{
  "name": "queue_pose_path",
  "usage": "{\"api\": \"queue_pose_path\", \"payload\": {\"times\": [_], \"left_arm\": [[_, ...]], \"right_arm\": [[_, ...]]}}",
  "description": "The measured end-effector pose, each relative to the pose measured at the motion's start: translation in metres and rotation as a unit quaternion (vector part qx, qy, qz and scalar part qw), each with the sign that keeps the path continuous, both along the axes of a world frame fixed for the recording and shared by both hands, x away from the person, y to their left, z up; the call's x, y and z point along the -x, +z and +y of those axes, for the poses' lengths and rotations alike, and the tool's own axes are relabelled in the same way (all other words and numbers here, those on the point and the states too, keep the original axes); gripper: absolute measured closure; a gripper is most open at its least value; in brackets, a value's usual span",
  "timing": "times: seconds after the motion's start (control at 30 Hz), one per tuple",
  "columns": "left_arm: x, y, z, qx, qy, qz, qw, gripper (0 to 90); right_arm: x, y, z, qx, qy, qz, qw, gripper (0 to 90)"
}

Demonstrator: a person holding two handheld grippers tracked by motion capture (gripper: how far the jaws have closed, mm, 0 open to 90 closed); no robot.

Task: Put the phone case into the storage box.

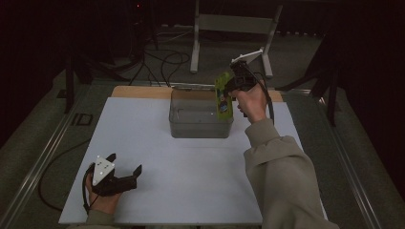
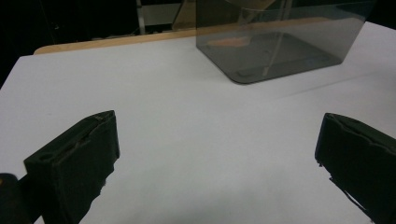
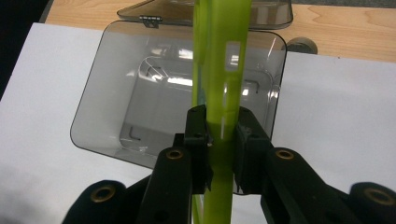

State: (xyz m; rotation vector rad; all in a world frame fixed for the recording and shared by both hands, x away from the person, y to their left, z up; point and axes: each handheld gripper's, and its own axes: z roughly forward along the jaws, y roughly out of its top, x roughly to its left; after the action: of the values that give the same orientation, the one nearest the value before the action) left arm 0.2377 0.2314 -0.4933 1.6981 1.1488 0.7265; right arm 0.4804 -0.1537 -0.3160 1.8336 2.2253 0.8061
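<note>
My right gripper (image 3: 219, 140) clamping a green packet (image 3: 219, 70) above the smoky clear bin (image 1: 200, 129), hinged lid behind, my left gripper (image 1: 125, 168) gaping wide on the white board (image 1: 191, 181), well apart.

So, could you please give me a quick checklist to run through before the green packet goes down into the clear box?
1. Grip: the right gripper has its jaws shut on the green packet: ok.
2. Position: the packet hangs over the right side of the clear box, above its rim: ok.
3. Box open: the lid is swung back, top clear: ok.
4. Room inside: the box floor looks bare: ok.
5. Other hand: the left gripper rests on the white mat, jaws open, well away from the box: ok.
6. Packet sealed or undamaged: cannot tell.
</note>
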Motion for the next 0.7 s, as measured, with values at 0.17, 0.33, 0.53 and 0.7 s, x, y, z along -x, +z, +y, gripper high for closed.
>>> {"api": "queue_pose_path", "payload": {"times": [0.17, 0.33, 0.53, 0.7], "left_arm": [[0.0, 0.0, 0.0, -0.001, -0.002, -0.001, 1.0, 0.7], [0.0, 0.0, 0.0, 0.0, -0.002, -0.001, 1.0, 0.7], [0.001, 0.001, 0.0, 0.0, -0.002, -0.001, 1.0, 0.7], [0.001, 0.001, 0.0, 0.0, -0.001, -0.002, 1.0, 0.7]], "right_arm": [[-0.004, -0.004, 0.001, 0.004, -0.008, 0.004, 1.0, 78.1], [-0.009, -0.007, 0.0, 0.001, -0.018, 0.011, 0.9998, 78.1], [-0.016, -0.012, 0.0, 0.002, -0.026, 0.015, 0.9996, 78.1], [-0.02, -0.014, 0.001, 0.014, -0.03, 0.02, 0.9992, 78.0]]}}
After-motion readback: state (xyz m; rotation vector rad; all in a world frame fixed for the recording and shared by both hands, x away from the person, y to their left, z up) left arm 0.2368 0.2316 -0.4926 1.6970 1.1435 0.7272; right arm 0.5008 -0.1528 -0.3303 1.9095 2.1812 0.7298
